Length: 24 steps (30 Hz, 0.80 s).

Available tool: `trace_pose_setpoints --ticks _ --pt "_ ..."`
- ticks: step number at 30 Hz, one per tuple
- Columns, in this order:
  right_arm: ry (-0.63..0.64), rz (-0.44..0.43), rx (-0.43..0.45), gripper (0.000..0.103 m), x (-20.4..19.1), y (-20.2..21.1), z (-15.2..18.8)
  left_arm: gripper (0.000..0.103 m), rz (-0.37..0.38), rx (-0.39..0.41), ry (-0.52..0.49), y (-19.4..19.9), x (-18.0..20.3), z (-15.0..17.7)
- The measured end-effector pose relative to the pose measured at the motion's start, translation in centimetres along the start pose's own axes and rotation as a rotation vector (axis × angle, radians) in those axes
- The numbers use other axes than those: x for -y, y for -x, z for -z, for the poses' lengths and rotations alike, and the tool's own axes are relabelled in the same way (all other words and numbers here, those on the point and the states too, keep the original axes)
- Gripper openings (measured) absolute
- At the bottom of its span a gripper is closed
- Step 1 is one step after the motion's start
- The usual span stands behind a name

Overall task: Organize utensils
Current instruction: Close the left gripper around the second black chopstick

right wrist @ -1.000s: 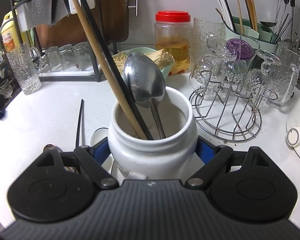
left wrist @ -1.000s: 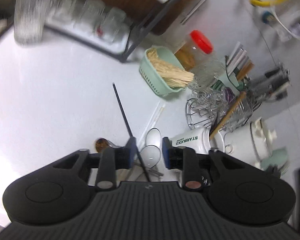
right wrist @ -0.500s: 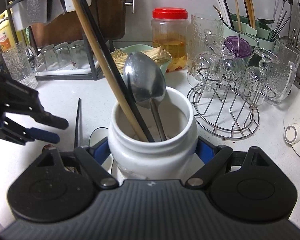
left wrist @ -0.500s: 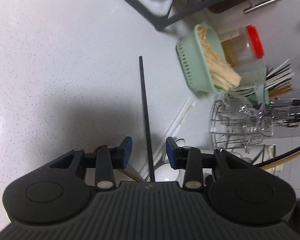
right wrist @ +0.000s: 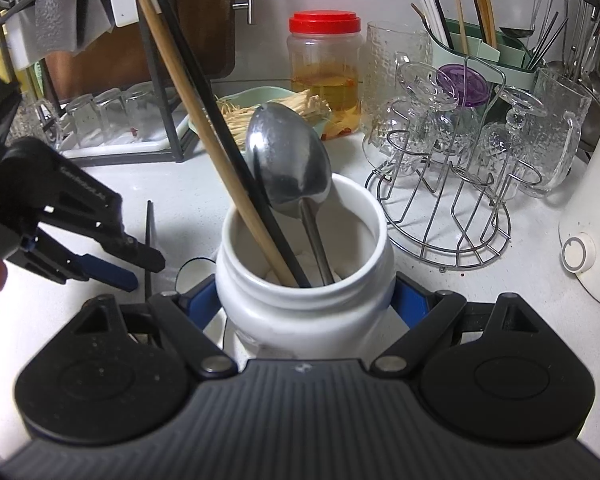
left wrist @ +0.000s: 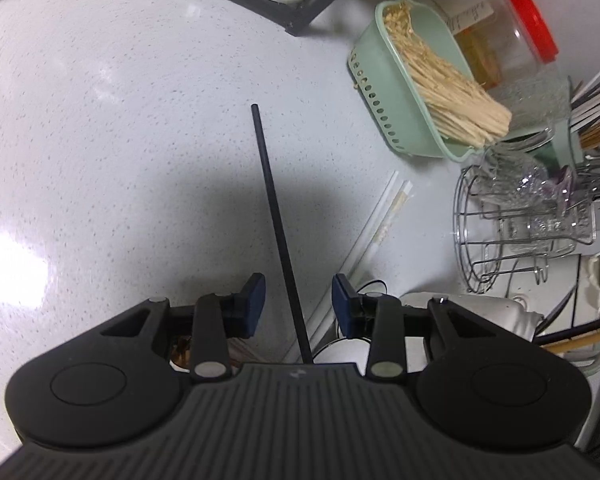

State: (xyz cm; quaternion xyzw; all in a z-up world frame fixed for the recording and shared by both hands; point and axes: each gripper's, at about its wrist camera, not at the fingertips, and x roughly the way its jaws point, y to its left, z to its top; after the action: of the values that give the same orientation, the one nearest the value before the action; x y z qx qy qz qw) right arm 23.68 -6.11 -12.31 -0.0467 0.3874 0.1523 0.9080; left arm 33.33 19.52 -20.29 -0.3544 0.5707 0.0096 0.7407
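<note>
Lying between the open left claw (left wrist: 298, 300): black chopstick (left wrist: 274, 216).

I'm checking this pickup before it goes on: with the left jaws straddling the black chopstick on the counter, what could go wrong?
1. The black chopstick is thin and lies flat on the counter; the left gripper, jaws open on either side, may pinch it off-centre so it pivots or slips.
2. White chopsticks lie close beside it and could get nudged or caught.
3. The jar in the right gripper already holds a spoon and two leaning chopsticks, which could block insertion.
</note>
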Motion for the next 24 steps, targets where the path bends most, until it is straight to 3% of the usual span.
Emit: trace_pose_setpoints --ticks 6,9,16,22,24 --pt "0.000 0.002 -0.008 0.091 0.0 0.0 -0.1 0.042 -0.090 -0.058 0.003 -0.6 1.4 -1.2" --pt "0.006 0.001 -0.012 0.091 0.0 -0.1 -0.1 0.042 -0.100 -0.091 0.040 -0.9 1.5 -1.8" --pt "0.002 -0.001 -0.002 0.091 0.0 -0.1 0.0 0.041 -0.217 -0.117 -0.038 -1.7 4.2 -1.9" --pt "0.005 -0.012 0.005 0.091 0.1 0.0 0.1 0.028 -0.327 -0.101 -0.081 -2.2 5.9 -1.9" --pt "0.007 -0.018 0.006 0.091 0.2 0.0 0.1 0.018 -0.354 -0.095 -0.078 -2.2 6.1 -2.0"
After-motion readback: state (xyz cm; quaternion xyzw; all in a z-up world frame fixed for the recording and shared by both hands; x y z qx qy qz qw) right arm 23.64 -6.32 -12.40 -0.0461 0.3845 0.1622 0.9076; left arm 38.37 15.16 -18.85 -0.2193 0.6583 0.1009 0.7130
